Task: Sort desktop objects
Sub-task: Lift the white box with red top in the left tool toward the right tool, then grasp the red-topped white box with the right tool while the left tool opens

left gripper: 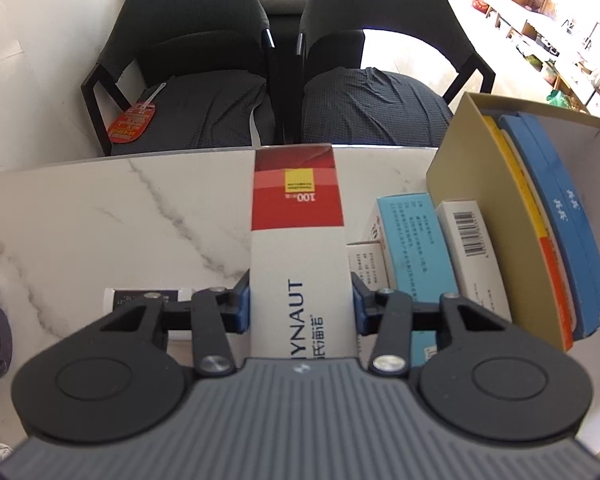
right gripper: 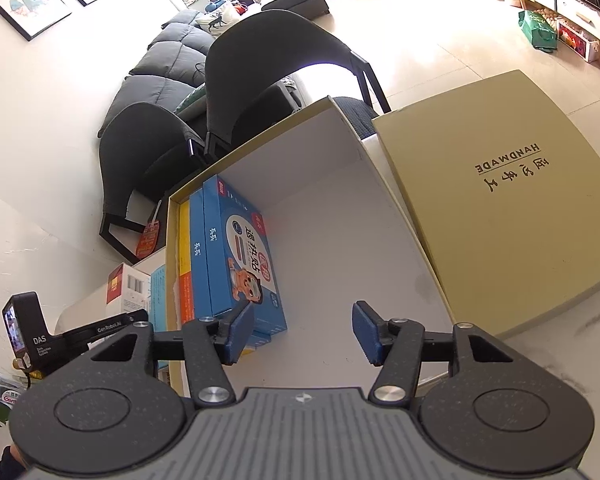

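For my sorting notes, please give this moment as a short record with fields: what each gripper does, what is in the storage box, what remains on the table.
left gripper: shut on red-and-white box
right gripper: open, empty, above the storage box
in storage box: blue boxes standing at one side
on table: light blue box, white barcode box
lid: beside the storage box

Free room in open box (right gripper: 340, 220) beside blue packs (right gripper: 240, 248)
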`<state>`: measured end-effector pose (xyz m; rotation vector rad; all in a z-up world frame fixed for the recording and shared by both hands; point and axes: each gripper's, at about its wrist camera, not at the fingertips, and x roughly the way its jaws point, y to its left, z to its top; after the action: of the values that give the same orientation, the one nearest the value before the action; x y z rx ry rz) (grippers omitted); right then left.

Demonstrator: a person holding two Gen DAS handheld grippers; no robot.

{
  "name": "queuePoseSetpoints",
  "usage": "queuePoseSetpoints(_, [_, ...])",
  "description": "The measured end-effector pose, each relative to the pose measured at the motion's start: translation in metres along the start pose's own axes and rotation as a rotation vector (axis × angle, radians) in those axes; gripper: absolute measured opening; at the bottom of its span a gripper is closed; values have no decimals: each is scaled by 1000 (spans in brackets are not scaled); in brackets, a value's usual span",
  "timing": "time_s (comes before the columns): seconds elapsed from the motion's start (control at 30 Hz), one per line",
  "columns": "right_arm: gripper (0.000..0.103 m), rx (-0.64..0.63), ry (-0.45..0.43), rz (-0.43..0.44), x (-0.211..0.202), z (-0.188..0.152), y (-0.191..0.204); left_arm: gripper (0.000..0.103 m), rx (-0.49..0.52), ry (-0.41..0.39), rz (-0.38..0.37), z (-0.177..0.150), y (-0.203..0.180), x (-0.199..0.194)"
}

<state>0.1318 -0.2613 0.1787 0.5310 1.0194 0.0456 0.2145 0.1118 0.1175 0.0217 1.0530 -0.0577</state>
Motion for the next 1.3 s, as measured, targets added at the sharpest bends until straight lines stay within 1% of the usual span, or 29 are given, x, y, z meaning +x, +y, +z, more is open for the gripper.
queuePoseSetpoints(0.17, [58, 4, 6, 10, 1, -2, 2, 43, -20, -3, -11, -3, 6, -6])
queuePoseSetpoints(0.3, [58, -7, 13, 20, 3, -4, 6, 43, -40, -30, -29, -3, 11, -23])
queuePoseSetpoints(0.5, [58, -12, 28, 37, 8, -7, 12, 43, -73, -92, -62, -2, 18, -61])
queuePoseSetpoints(0.63, [58, -4, 48, 55, 14, -9, 16, 43, -86, -134, -78, -11, 20, -91])
queuePoseSetpoints(0.77, [58, -13, 63, 76, 18, -10, 25, 43, -105, -143, -75, -31, 24, -111])
queuePoseSetpoints(1.0, [58, -49, 81, 122, 22, -11, 46, 43, -154, -120, -55, -81, 35, -136])
queuePoseSetpoints(1.13, [58, -74, 122, 159, 28, -16, 64, 43, -138, -92, -59, -104, 28, -137])
queuePoseSetpoints(1.3, [58, -152, 182, 231, 34, -29, 102, 43, -120, -67, -59, -129, 12, -122])
